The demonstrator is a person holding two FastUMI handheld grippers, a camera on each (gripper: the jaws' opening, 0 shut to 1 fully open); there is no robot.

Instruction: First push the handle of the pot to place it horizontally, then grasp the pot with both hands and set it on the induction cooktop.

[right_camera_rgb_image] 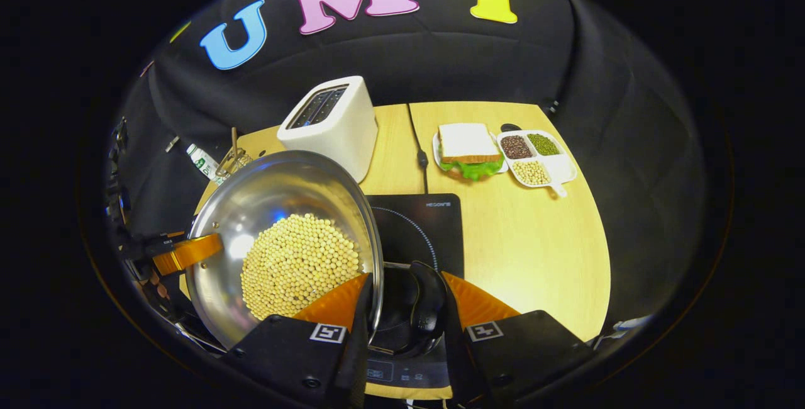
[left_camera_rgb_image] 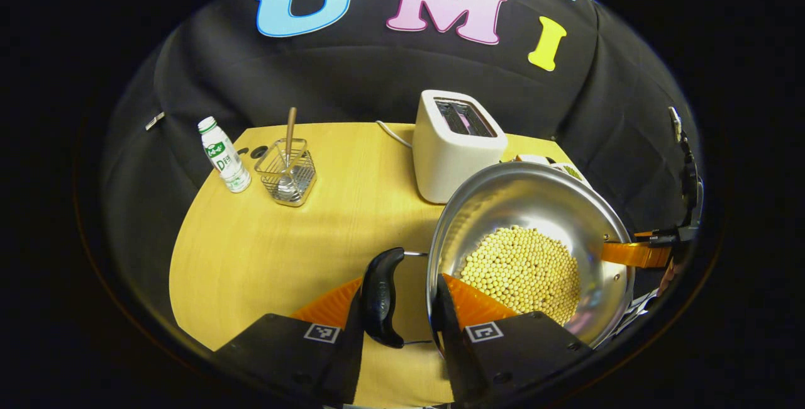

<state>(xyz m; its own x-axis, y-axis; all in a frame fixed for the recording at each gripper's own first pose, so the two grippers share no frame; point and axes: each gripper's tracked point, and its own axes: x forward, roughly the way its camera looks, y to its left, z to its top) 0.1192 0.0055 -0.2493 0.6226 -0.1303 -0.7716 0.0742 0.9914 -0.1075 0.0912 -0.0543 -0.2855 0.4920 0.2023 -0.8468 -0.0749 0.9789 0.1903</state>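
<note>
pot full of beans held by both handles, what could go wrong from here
The pot is brim-heavy with loose beans; any tilt could spill them onto the table. It hangs partly beside the induction cooktop, so it might land off centre. The toaster stands close behind and could get bumped.

we were in a staged recording booth got up as a kitchen, not a real home. black cloth (right_camera_rgb_image: 409, 63) hung close behind a lone wooden table (right_camera_rgb_image: 534, 245). around the white toaster (right_camera_rgb_image: 330, 123) sat kitchen props: an induction cooktop (right_camera_rgb_image: 421, 223) in front of it, a sandwich (right_camera_rgb_image: 468, 148) and a divided tray of beans (right_camera_rgb_image: 534, 157) to its right, a wire utensil holder (left_camera_rgb_image: 288, 173) and a small bottle (left_camera_rgb_image: 223, 154) to its left.
</note>
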